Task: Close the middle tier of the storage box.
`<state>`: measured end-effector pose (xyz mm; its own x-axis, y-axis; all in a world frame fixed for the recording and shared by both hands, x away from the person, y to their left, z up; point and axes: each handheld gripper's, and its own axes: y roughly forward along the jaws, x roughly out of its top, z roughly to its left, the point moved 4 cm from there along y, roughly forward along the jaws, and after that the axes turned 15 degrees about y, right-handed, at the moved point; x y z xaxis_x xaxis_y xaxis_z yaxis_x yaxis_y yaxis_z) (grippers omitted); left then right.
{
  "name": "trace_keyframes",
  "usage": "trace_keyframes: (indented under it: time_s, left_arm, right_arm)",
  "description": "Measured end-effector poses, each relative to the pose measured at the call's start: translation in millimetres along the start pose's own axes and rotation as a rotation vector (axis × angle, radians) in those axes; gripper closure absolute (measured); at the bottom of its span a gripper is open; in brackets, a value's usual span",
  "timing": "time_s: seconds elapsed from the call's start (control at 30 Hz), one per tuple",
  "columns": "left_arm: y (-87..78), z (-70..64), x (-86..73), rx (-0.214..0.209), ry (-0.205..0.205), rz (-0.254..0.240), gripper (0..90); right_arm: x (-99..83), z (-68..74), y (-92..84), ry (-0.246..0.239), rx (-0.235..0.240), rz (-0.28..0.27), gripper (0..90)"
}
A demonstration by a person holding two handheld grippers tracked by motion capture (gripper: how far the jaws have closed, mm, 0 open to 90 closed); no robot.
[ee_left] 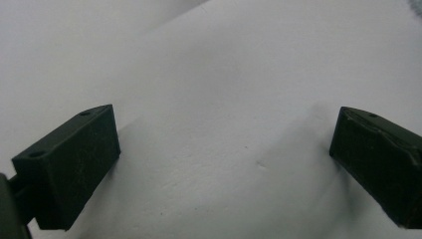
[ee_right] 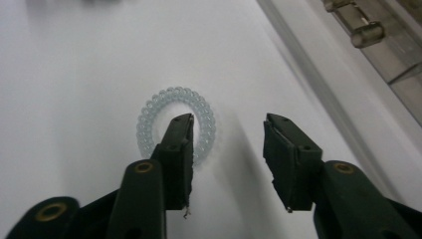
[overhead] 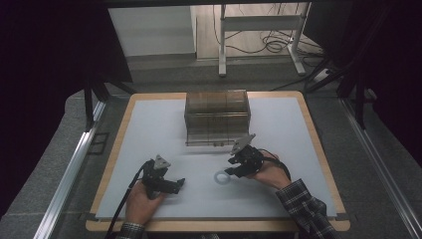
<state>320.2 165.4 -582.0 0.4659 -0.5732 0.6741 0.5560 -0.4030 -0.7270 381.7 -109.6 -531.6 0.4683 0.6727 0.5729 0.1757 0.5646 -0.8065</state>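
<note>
A clear coiled ring (ee_right: 176, 123), like a spiral hair tie, lies flat on the white worktop (overhead: 149, 129), in front of the person's right hand and a little toward the middle. In the high view the ring (overhead: 222, 177) sits just beside the tip of the right tongs (overhead: 234, 171), between the 2 hands but much nearer the right one.

The right gripper view looks down along the right tongs (ee_right: 229, 129). Their 2 black jaws stand apart with a plain gap between them. The left-hand jaw in that view reaches over the ring, its tip above the ring's open middle, and hides part of the near rim. The other jaw stands outside the ring, over bare worktop. One side of the coil lies in the gap, but the pads do not press on it, so nothing is pinched. Whether the jaw tip touches the ring cannot be told.

The left tongs (overhead: 175, 184) rest low over the worktop at the person's left, well apart from the ring. In the left gripper view the left tongs (ee_left: 224, 144) are spread wide, with bare white surface between the jaws.

Behind the ring, toward the far edge, stands a smoky transparent box (overhead: 217, 117) with several compartments. Part of its edge and a small knob (ee_right: 367, 34) appear at the upper right of the right gripper view.
</note>
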Motion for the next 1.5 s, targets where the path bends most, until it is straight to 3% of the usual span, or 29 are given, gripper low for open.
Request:
trace_keyframes:
  time_s: [0.33,1.03,1.5]
  left_arm:
    - [0.0,0.3,0.0,0.000,0.003,0.000,0.0]
    - [0.0,0.3,0.0,0.002,0.003,0.000,0.0]
    - [0.2,0.0,0.0,0.001,0.000,-0.001,0.0]
  right_arm:
    - [1.5,7.2,9.3,-0.021,-0.011,-0.004,65.8]
    - [-0.7,14.2,24.9,-0.076,-0.052,0.002,77.9]
    - [0.9,15.1,23.2,-0.049,-0.022,-0.014,81.0]
